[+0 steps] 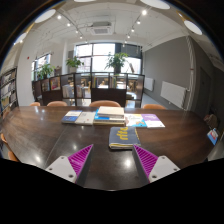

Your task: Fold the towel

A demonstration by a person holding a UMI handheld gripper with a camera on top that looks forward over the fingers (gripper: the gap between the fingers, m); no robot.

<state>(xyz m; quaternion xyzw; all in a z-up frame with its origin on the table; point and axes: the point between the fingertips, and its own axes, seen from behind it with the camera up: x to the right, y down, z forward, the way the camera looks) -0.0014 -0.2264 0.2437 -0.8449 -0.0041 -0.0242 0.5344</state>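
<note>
Hovering over the desk point(40, 140), the hand-held gripper point(113, 160) is wide open and holding nothing. No towel visible anywhere; only a book point(123, 136) lies just ahead between the fingers.

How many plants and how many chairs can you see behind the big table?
Plants: 3
Chairs: 3
Total: 6
The gripper is open, with nothing held between its fingers.
</note>
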